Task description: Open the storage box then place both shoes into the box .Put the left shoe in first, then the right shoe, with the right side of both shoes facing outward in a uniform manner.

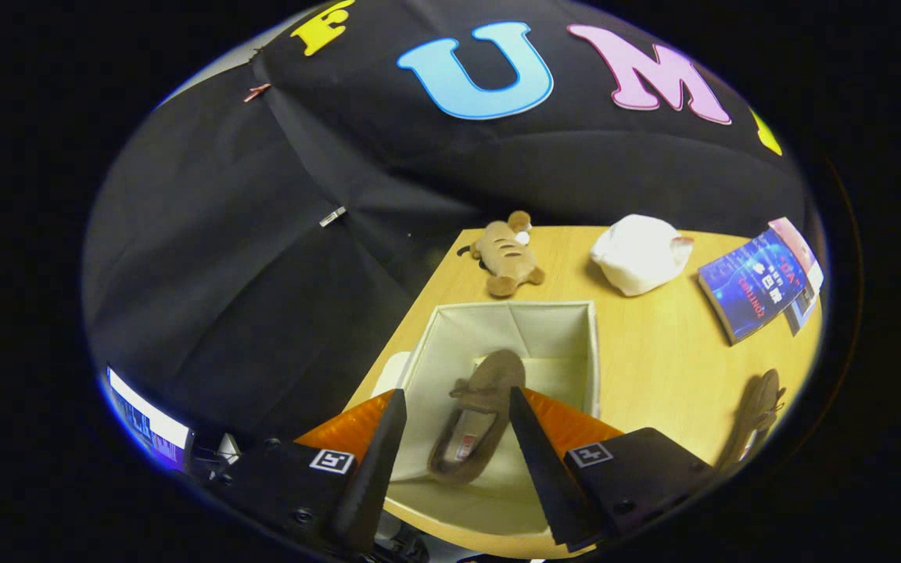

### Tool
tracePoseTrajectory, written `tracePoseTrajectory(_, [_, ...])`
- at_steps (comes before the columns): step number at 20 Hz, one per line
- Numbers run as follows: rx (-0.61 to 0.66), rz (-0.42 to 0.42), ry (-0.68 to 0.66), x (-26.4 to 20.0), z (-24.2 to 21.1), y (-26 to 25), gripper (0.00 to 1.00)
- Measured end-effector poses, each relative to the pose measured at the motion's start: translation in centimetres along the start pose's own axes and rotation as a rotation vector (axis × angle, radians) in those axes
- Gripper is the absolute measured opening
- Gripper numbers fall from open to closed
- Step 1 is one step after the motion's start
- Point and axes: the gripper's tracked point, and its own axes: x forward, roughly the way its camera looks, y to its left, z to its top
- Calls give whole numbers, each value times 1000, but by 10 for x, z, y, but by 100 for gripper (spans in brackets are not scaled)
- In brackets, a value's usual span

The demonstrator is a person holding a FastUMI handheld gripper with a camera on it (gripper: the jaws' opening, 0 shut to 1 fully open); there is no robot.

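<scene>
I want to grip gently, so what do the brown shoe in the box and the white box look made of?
Brown shoe between the open gripper fingers: likely suede or felt, matte and napped, no shine. White open storage box: seemingly fabric-covered board, matte, creased walls.

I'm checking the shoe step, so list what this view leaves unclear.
- Gripper: fingers wide apart above the storage box; they hide the box's near corners.
- Shoe in the box: lies loose between the fingers; left or right cannot be told.
- Second shoe: on the table, warped at the fisheye rim.
- Book: cover print too small.
</scene>
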Motion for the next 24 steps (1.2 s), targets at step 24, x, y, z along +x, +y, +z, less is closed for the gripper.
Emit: tracePoseTrajectory(24, [-70, -578, 190, -144, -143, -411, 84])
